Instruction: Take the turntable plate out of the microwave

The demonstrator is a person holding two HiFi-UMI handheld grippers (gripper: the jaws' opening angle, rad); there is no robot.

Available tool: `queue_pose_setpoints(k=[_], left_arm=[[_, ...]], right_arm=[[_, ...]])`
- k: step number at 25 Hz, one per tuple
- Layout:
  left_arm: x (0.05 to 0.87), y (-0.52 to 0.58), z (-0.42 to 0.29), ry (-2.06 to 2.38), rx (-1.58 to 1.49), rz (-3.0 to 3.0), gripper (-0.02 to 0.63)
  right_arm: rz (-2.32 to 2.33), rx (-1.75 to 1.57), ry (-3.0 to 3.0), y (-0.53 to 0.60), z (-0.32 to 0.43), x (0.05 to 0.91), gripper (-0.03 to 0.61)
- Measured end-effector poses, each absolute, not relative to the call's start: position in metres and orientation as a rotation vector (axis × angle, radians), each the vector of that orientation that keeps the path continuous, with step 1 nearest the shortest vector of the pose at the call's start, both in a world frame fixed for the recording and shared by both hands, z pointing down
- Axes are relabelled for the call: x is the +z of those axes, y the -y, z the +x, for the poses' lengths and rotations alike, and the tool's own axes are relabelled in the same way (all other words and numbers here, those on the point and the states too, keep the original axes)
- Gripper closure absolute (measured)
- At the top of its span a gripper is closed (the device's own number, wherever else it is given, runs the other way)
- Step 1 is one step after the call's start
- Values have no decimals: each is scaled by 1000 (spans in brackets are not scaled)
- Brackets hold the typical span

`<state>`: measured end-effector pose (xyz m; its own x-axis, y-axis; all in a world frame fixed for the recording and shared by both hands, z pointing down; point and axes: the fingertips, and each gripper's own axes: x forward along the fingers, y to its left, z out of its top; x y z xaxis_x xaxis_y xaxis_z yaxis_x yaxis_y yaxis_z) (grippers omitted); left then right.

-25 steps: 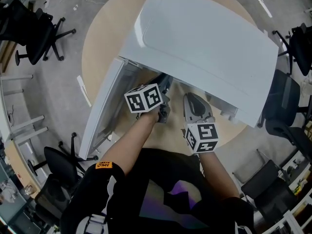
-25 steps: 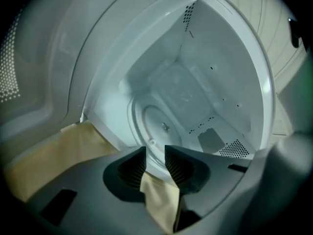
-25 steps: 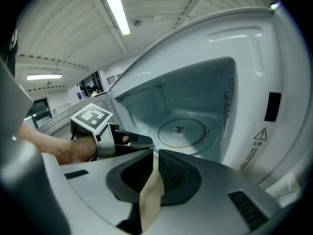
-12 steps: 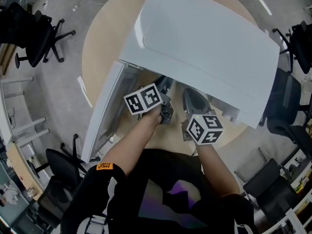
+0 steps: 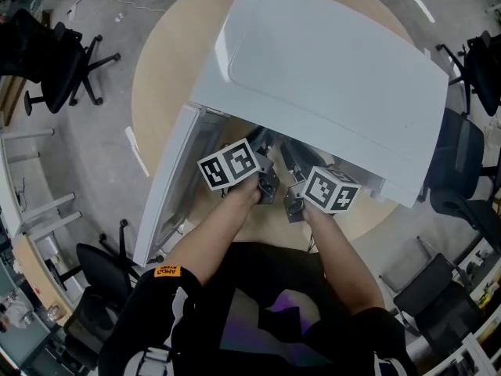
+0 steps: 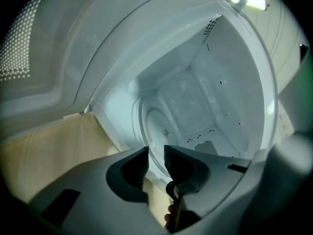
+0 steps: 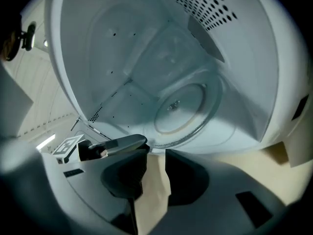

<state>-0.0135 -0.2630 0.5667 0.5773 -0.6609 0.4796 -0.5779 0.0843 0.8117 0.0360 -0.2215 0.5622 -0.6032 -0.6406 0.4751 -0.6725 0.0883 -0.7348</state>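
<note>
The white microwave stands on a round table with its door swung open to the left. Inside, the glass turntable plate lies flat on the cavity floor; it also shows in the left gripper view. My left gripper is at the cavity mouth, jaws a narrow gap apart, the plate's near rim in line with that gap. My right gripper hovers just outside the front sill, jaws slightly apart with only table behind them. Both marker cubes sit below the opening.
The round wooden table carries the microwave near its front edge. The open door walls off the left side. Office chairs stand on the floor at the left and right. A finger of the left gripper lies close beside the right jaws.
My right gripper has moved forward and up toward the microwave opening, closing in beside the left one. The left gripper has hardly shifted.
</note>
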Motion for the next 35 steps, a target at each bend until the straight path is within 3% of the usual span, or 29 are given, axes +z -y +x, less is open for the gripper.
queue_pose_setpoints(k=[14, 35], left_arm=[[562, 261, -10, 1032, -77, 1604, 469], [565, 279, 2, 931, -103, 1588, 468]], right_arm=[[1586, 2064, 2178, 238, 48, 576, 479], [1690, 2045, 2216, 238, 52, 561, 479]])
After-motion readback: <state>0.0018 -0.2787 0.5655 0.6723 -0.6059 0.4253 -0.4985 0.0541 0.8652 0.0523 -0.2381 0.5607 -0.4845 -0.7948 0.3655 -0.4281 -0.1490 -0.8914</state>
